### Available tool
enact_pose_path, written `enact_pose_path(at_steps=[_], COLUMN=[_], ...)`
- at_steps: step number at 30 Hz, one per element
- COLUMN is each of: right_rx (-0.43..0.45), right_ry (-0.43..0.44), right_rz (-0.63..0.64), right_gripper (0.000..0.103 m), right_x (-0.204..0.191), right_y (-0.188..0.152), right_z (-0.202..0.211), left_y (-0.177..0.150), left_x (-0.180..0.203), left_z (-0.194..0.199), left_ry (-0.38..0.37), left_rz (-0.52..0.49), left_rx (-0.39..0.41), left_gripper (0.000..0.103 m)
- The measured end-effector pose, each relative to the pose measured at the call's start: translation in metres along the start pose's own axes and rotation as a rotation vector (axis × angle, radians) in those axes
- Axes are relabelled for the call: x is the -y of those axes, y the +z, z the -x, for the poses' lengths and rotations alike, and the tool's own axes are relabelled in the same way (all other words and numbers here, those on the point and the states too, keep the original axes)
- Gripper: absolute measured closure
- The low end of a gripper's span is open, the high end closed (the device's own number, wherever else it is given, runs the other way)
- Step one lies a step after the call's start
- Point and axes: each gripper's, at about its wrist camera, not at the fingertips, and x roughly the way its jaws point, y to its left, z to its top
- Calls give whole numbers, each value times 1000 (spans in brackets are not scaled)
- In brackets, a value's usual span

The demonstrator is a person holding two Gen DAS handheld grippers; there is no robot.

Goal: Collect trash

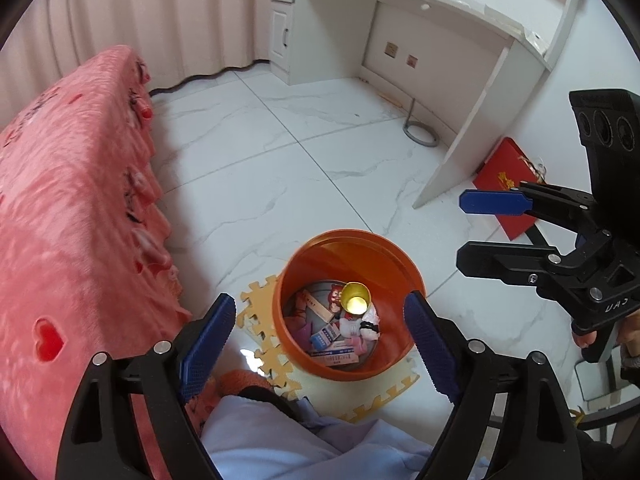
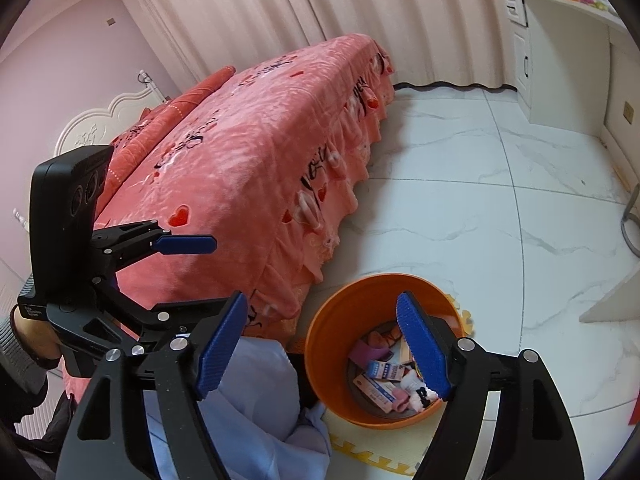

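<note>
An orange bin stands on the floor beside the bed. It holds trash: a gold cup, small boxes, wrappers and socks. It also shows in the right wrist view. My left gripper is open and empty, held above the bin. My right gripper is open and empty, also over the bin. The right gripper shows in the left wrist view to the right of the bin. The left gripper shows in the right wrist view at the left.
A bed with a pink cover stands to the left. Yellow foam mat pieces lie under the bin. A light blue cloth lies close below. A white desk stands at the back, with a red folder on the floor beside it.
</note>
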Motion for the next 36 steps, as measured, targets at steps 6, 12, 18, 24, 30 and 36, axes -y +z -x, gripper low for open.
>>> enact_pose_path(at_steps=[6, 12, 18, 24, 30, 36], right_rx=[45, 70, 81, 113, 141, 168], right_ry=[0, 28, 67, 115, 177, 257], right_rz=[27, 72, 127, 199, 259, 310], right_gripper=[12, 5, 5, 5, 5, 5], right_x=[-34, -78, -131, -194, -256, -314], right_y=[0, -1, -1, -8, -22, -39], right_z=[15, 22, 22, 22, 20, 20], left_y=[-18, -52, -94, -141, -192, -243], left_x=[-9, -23, -36, -46, -56, -58], left_z=[38, 84, 132, 181, 220, 254], left_ry=[71, 152, 247, 373, 441, 521], left_rz=[49, 155, 259, 362, 491, 622], left_rx=[64, 145, 200, 271, 313, 357], left_gripper=[10, 6, 6, 6, 6, 6])
